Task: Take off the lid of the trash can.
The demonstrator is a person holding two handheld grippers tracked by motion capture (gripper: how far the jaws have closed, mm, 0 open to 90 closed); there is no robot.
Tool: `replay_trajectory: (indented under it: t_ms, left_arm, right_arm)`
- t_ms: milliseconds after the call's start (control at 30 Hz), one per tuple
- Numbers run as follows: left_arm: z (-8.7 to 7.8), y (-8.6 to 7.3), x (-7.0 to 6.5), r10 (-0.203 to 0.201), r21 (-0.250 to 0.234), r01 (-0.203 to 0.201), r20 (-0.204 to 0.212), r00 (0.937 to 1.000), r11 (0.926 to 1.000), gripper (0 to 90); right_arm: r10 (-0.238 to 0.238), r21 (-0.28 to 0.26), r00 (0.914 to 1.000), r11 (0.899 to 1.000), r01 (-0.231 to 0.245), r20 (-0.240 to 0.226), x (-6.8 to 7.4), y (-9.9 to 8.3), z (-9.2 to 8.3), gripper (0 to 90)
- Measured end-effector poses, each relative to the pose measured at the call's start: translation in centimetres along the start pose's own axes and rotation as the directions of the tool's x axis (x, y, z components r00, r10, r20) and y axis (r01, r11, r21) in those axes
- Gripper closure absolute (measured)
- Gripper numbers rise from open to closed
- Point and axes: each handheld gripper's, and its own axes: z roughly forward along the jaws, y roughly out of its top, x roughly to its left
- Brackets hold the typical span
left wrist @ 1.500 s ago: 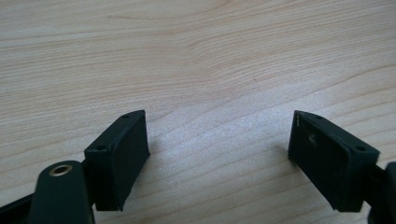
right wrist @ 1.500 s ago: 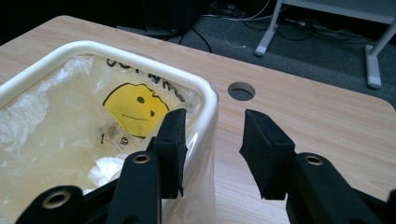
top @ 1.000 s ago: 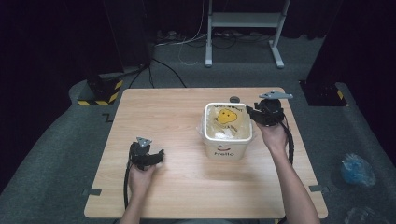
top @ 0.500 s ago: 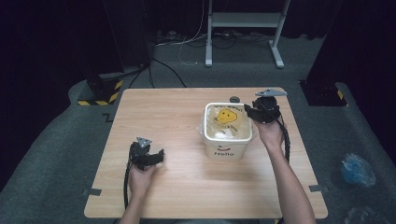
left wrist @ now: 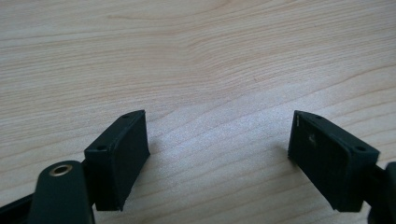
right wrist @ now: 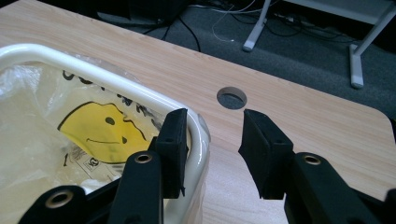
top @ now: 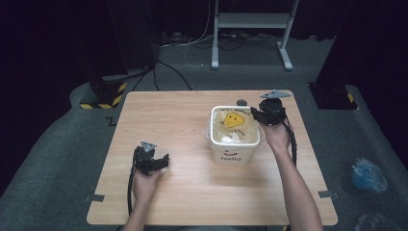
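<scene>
Since a second ago the right tool [top: 260, 114] has edged along the cream plastic bin [top: 235, 153], centre-right on the counter [top: 192, 120], half-open astride its stiff, light rim; the clear smiley liner [top: 234, 121] looks slippery.

Recording studio or lab: pale wooden worktop [top: 192, 192] on grey carpet [top: 57, 159], black curtained surround, loose cables [top: 192, 45] on floor, grey metal stand base [top: 250, 21] behind, hazard-striped black foot [top: 103, 98] at left.
</scene>
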Motion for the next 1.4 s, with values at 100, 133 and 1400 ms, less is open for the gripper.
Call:
replay_trajectory:
  t_ms: [100, 133, 1400]
  left_arm:
    - [0.00, 0.00, 0.00, 0.000, 0.000, 0.000, 0.000, 1.0000, 1.0000, 20.2]
    - [0.00, 0.00, 0.00, 0.000, 0.000, 0.000, 0.000, 1.0000, 1.0000, 20.2]
    - [0.00, 0.00, 0.00, 0.000, 0.000, 0.000, 0.000, 1.0000, 1.0000, 20.2]
  right_arm:
    - [-0.005, 0.005, 1.0000, 1.000, 0.005, -0.006, -0.09, -0.11, 0.31, 62.0]
    - [-0.006, 0.006, 1.0000, 1.000, 0.006, -0.007, -0.07, -0.12, 0.32, 62.7]
    - [0.000, 0.007, 0.9987, 1.000, 0.000, -0.051, -0.07, -0.33, 0.71, 78.4]
